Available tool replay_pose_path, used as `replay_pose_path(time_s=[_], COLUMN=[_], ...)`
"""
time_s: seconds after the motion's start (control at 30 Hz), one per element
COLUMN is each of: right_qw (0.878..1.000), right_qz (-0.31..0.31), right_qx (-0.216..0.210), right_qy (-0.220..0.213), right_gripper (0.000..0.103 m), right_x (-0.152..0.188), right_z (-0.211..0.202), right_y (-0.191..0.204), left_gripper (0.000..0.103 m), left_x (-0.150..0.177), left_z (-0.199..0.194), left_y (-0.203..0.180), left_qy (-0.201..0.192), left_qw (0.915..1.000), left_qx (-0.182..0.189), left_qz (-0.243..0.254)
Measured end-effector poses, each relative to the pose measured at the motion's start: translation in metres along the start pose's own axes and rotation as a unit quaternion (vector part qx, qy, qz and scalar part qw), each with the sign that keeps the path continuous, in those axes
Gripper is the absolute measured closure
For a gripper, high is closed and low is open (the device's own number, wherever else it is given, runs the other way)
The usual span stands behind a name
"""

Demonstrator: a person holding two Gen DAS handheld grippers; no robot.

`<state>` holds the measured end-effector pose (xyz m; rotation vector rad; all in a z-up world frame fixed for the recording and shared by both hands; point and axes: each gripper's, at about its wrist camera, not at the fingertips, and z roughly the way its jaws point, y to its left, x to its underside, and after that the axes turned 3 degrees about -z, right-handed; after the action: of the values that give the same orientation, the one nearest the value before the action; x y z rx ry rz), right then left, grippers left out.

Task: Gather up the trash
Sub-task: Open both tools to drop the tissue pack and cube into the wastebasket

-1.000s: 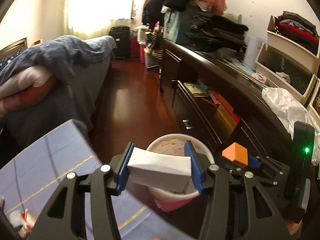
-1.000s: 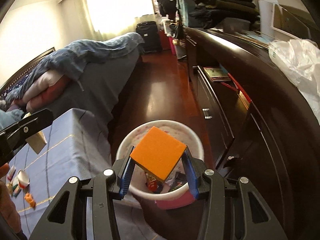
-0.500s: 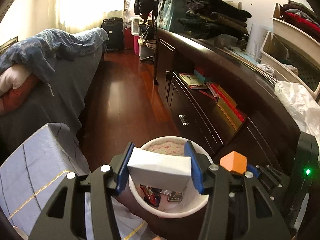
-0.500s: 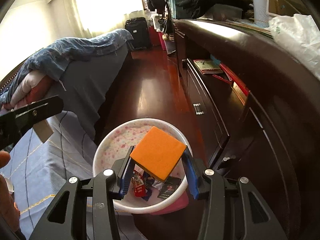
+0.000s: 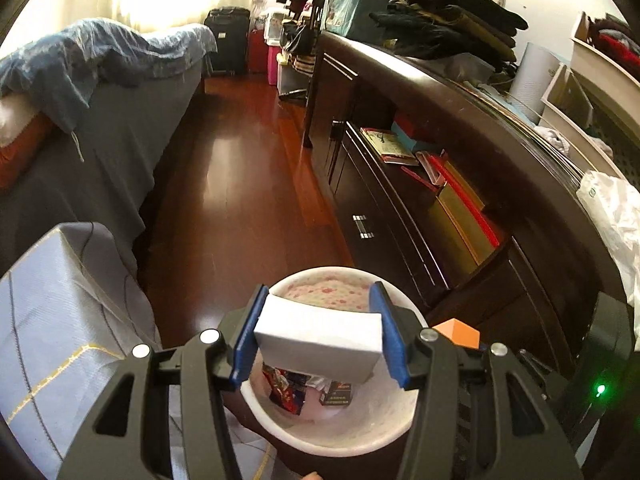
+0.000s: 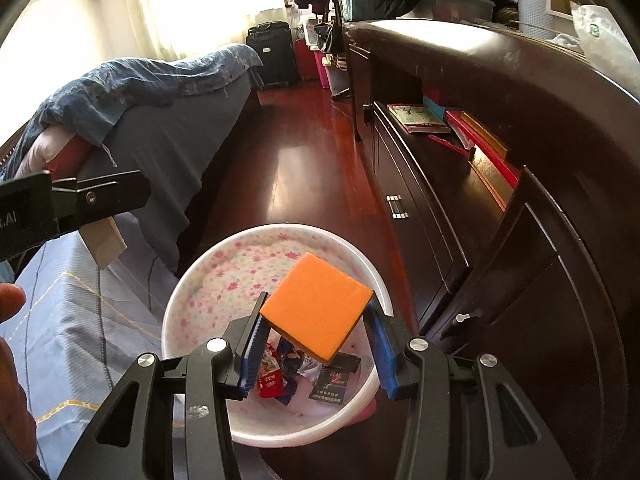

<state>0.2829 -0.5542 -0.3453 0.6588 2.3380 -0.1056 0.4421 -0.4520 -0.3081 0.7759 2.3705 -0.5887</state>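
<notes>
A white bin with a pink flowered inside [image 5: 340,450] stands on the floor below both grippers. Wrappers [image 6: 272,376] and a dark packet lie in it. My left gripper [image 5: 319,300] hangs over the bin's mouth with a white box [image 5: 316,340] between its blue pads. Its jaws are opening, though the pads still touch the box. My right gripper [image 6: 316,320] is shut on an orange block [image 6: 312,296], held tilted above the bin [image 6: 168,312]. In the right wrist view the left gripper's finger [image 6: 100,196] shows at the left edge.
A long dark dresser [image 5: 440,120] with an open shelf of books runs along the right. A bed [image 5: 100,140] lies on the left across the wood floor. A blue cloth-covered surface [image 5: 60,320] borders the bin. A white plastic bag [image 5: 616,216] sits on the dresser. A hand [image 6: 12,340] shows at far left.
Both grippers have sunk and come in over the bin, which now fills more of each view and shows its contents. The white box and the orange block stay between the pads.
</notes>
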Motion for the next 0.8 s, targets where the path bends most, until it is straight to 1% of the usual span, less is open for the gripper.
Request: replay_pose_path(time_s=[0.03, 0.07, 0.27, 0.4, 0.5, 0.53, 0.6, 0.8], right_qw=[1.000, 1.000, 1.000, 1.000, 1.000, 1.000, 1.000, 0.999], right_qz=[0.000, 0.000, 0.002, 0.002, 0.004, 0.005, 0.007, 0.002], right_qx=[0.001, 0.001, 0.000, 0.002, 0.000, -0.002, -0.006, -0.034], right_qy=[0.001, 0.001, 0.001, 0.004, 0.004, 0.004, 0.002, -0.003], right_gripper=[0.056, 0.056, 0.045, 0.042, 0.040, 0.040, 0.038, 0.031], right_x=[0.000, -0.001, 0.000, 0.001, 0.000, 0.000, 0.000, 0.002], right_z=[0.002, 0.003, 0.008, 0.007, 0.001, -0.002, -0.010, -0.043], right_y=[0.000, 0.000, 0.002, 0.003, 0.004, 0.005, 0.006, 0.024], left_gripper=[0.048, 0.042, 0.027, 0.026, 0.022, 0.019, 0.018, 0.010], left_x=[0.000, -0.001, -0.003, -0.004, -0.004, -0.003, -0.001, 0.012], left_z=[0.003, 0.004, 0.004, -0.004, -0.018, -0.026, -0.039, -0.092], left_y=[0.001, 0.002, 0.010, 0.013, 0.015, 0.016, 0.019, 0.037], left_qy=[0.004, 0.006, -0.002, -0.009, -0.020, -0.027, -0.037, -0.069], left_qw=[1.0000, 1.0000, 0.9995, 0.9992, 0.9993, 0.9992, 0.9987, 0.9951], left_qx=[0.004, 0.006, 0.018, 0.020, 0.007, -0.003, -0.014, -0.060], left_qz=[-0.003, -0.005, -0.027, -0.032, -0.029, -0.029, -0.030, -0.038])
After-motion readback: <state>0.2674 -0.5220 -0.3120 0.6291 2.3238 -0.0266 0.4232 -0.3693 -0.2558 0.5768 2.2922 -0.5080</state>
